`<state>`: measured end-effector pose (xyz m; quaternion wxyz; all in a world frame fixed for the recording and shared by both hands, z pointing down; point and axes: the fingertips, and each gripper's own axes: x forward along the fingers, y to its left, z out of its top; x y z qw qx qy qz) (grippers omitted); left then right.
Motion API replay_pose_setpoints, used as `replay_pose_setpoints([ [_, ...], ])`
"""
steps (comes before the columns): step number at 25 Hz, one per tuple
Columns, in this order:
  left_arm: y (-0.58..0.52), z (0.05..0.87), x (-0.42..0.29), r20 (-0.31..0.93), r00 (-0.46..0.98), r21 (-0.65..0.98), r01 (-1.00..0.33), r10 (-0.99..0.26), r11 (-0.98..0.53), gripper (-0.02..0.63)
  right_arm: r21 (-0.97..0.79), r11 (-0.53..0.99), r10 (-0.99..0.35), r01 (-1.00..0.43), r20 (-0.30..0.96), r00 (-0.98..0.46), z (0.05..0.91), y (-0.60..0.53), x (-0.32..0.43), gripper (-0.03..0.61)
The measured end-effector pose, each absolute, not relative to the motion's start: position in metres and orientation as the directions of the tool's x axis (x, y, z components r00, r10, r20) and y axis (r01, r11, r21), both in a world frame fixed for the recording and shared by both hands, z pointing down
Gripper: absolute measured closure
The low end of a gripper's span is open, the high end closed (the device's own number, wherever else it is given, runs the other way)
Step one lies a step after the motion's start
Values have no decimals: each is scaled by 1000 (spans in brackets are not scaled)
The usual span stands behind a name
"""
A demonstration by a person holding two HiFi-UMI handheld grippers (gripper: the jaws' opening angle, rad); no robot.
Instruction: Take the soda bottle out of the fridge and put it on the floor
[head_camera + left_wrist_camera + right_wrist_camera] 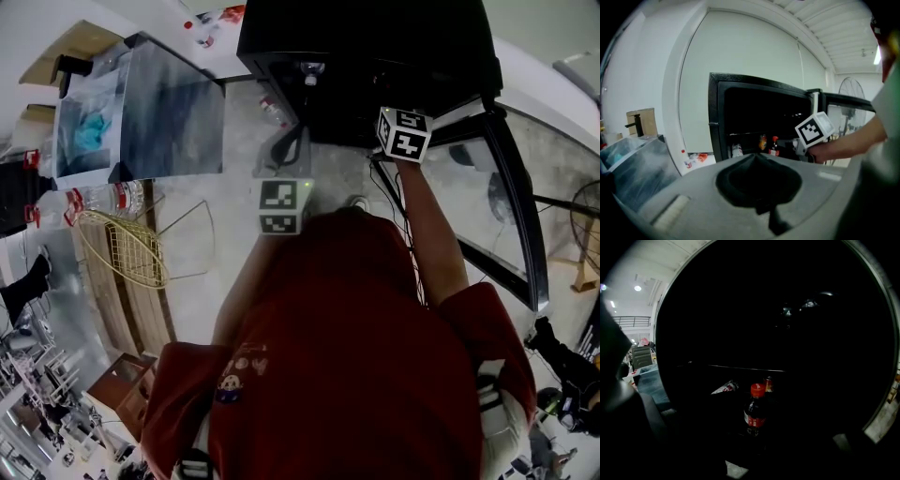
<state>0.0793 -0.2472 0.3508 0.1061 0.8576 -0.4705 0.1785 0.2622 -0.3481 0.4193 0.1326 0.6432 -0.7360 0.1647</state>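
One bottle stood in the fridge; right gripper was spread facing it, left gripper pressed together, empty.

The soda bottle is set upright on a shelf inside the fridge, with a second bottle just behind it and another container to its left. The fridge door is swung open at the right, and a cabinet is placed left of the fridge. A wire basket is laid on the floor before the cabinet, with water bottles between them.
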Motion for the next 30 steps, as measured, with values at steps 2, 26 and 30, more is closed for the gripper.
replay_pose_setpoints([
  [2, -246, 351, 77, 409, 486, 10, -848, -772, -529, 612, -69, 115, -903, -991, 409, -134, 421, -353, 264, 385],
  [26, -242, 356, 71, 431, 430, -16, -875, -793, -483, 614, -57, 121, -878, -991, 460, -134, 445, -396, 271, 357],
  [30, -241, 357, 69, 435, 427, -11, -878, -793, -479, 614, -47, 121, -877, -992, 463, -129, 444, -394, 272, 379],
])
